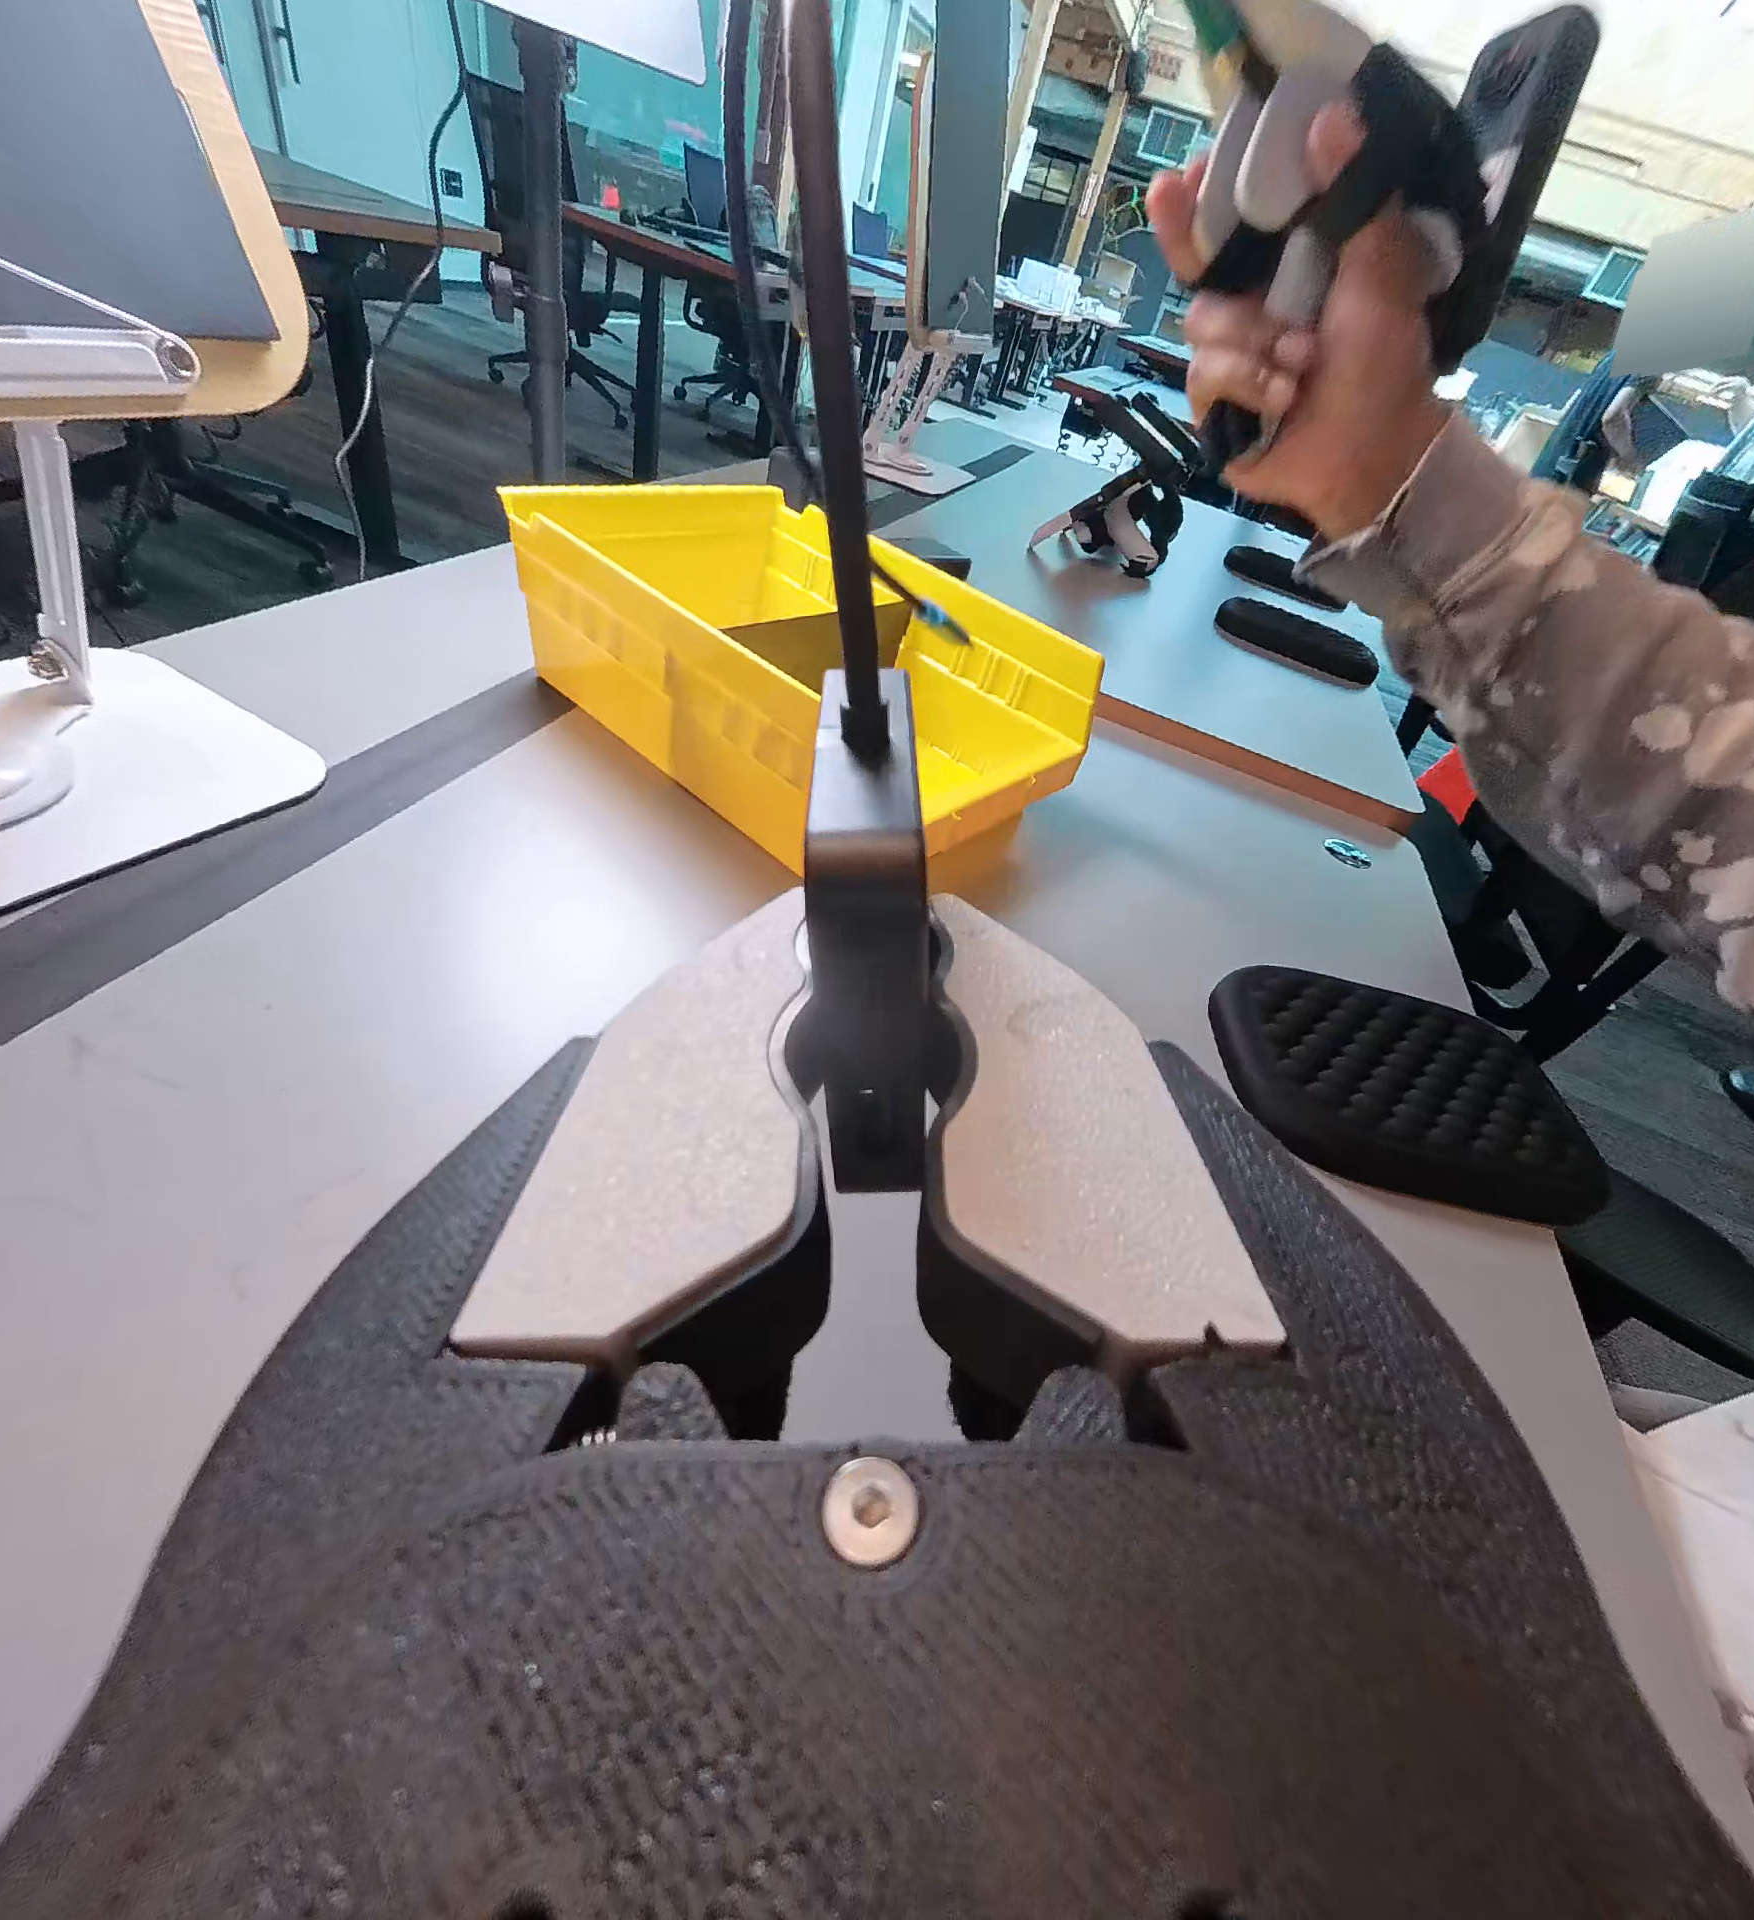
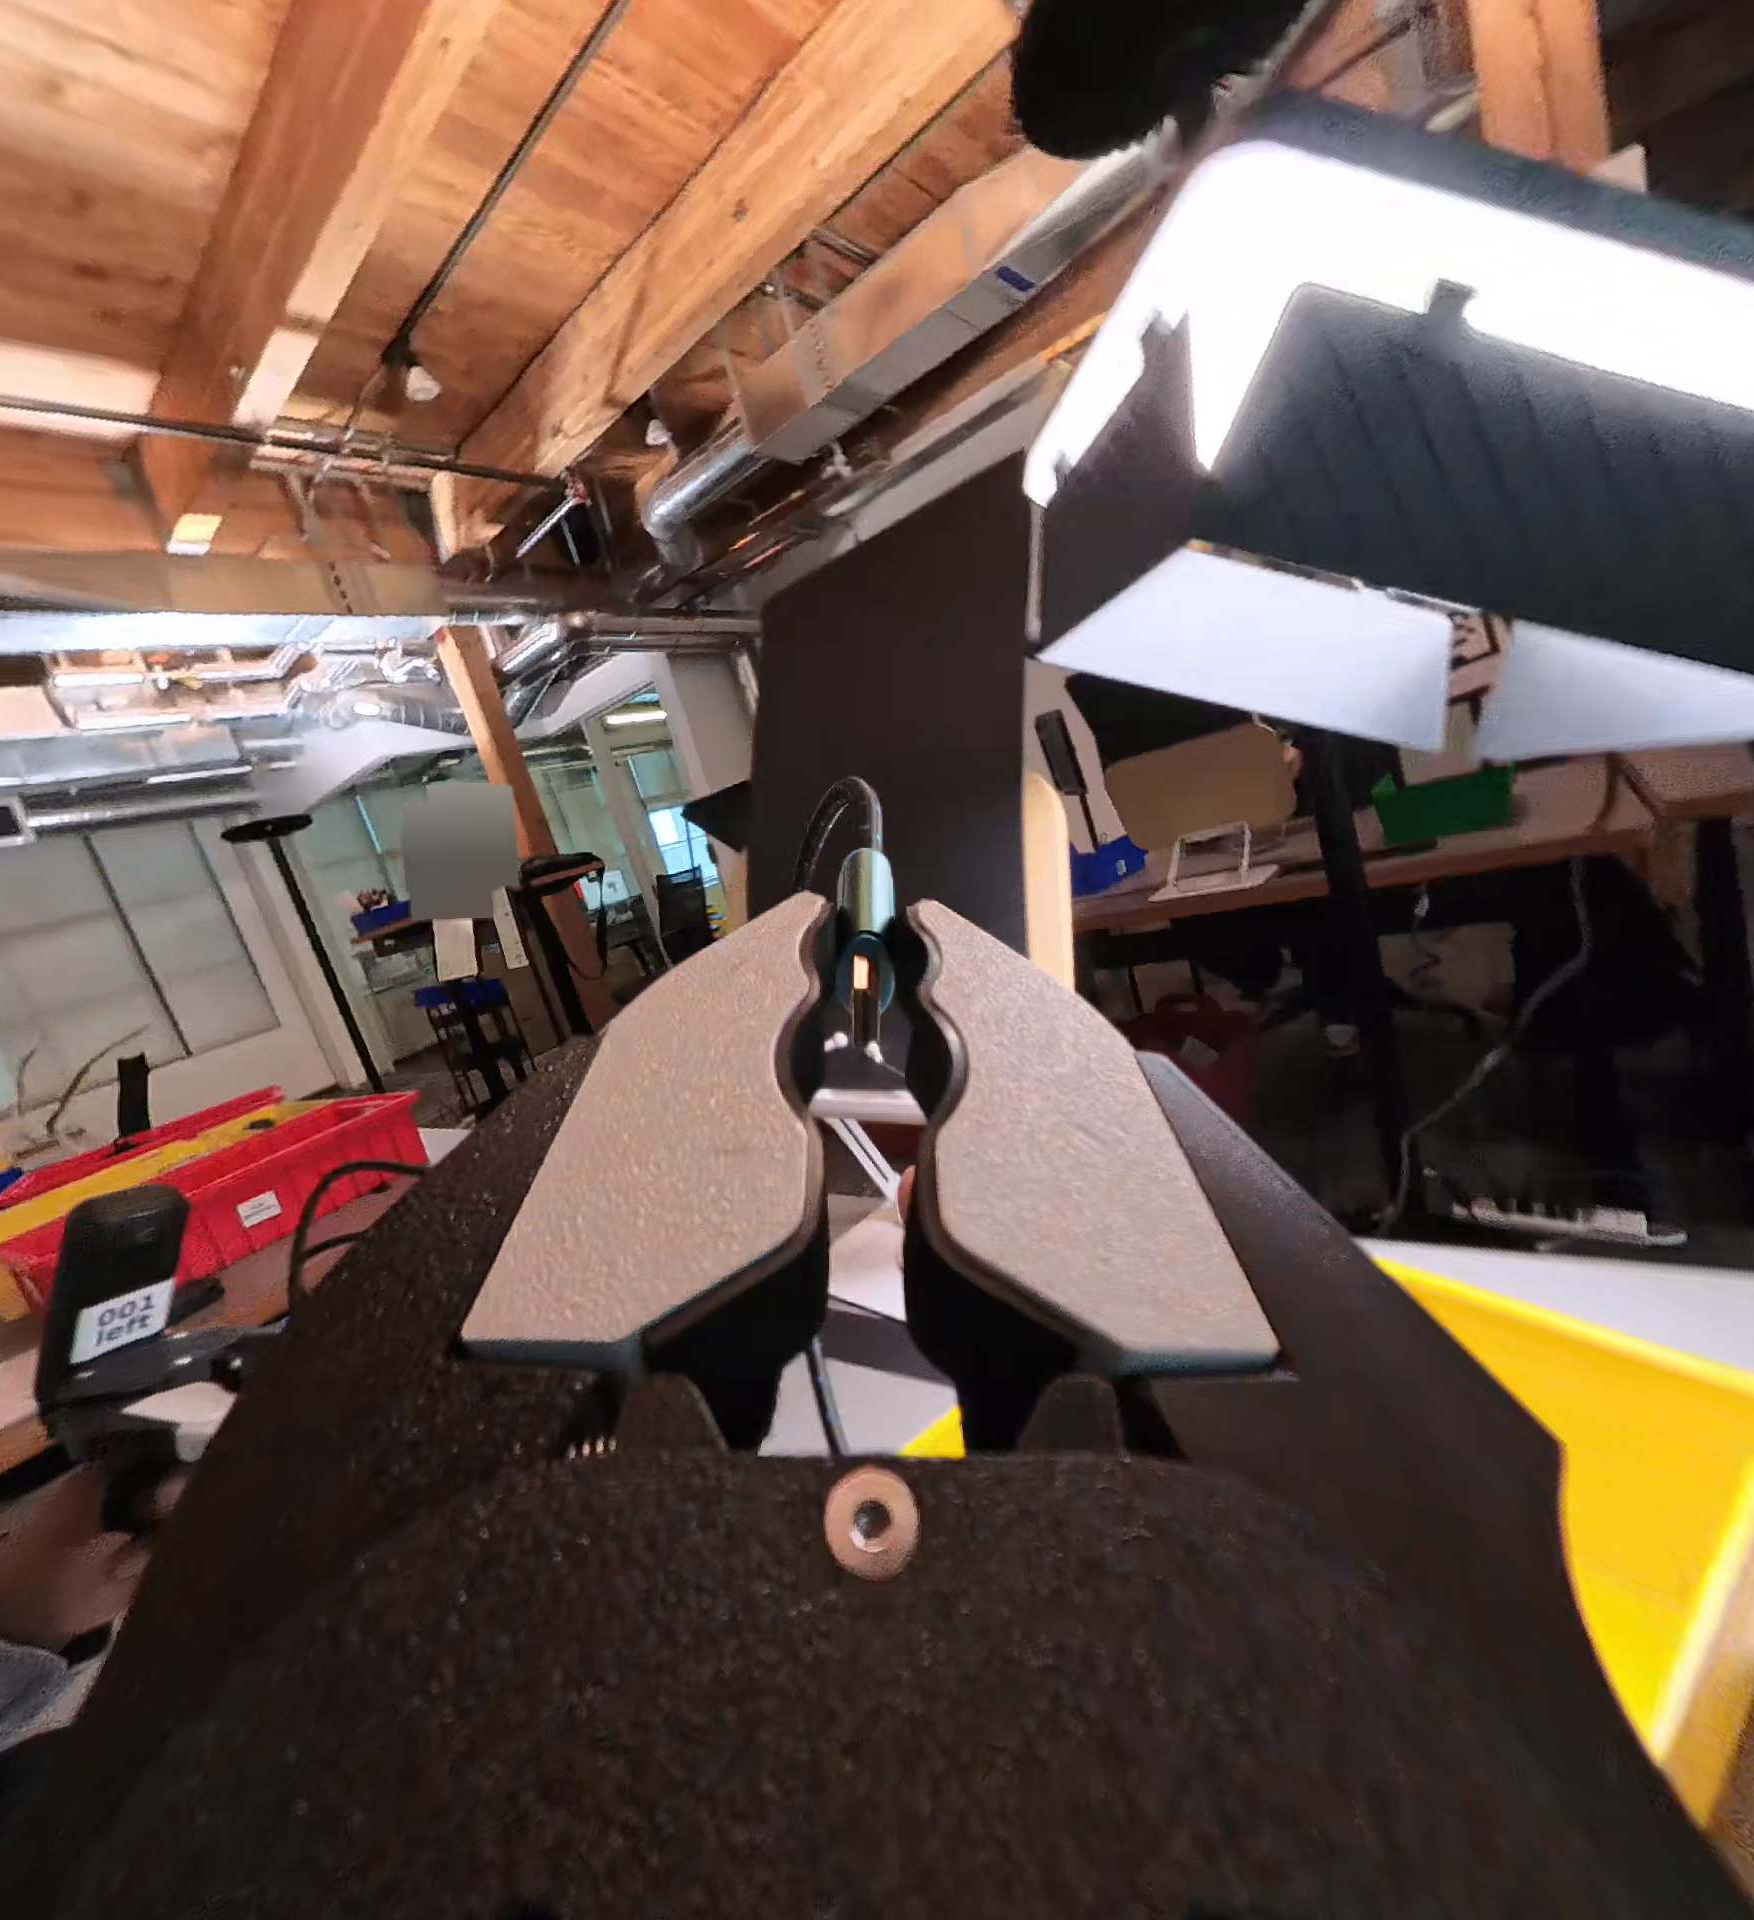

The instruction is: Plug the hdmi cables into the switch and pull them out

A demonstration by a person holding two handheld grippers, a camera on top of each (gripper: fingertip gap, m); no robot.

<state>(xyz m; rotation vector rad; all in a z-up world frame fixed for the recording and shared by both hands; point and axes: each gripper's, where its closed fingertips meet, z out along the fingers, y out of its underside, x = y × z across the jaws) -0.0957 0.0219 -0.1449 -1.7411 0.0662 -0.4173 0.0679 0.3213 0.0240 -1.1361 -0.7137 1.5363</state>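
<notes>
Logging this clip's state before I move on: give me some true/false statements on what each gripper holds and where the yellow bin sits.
1. The left gripper is shut on a black switch. True.
2. No cable is attached to the switch. False: a black cable enters its far end and runs upward.
3. The right gripper is open and empty. False: it is shut on a metallic cable plug.
4. The yellow bin sits on the grey table beyond the left gripper. True.
5. The switch lies inside the yellow bin. False: it is held above the table in front of the bin.
</notes>
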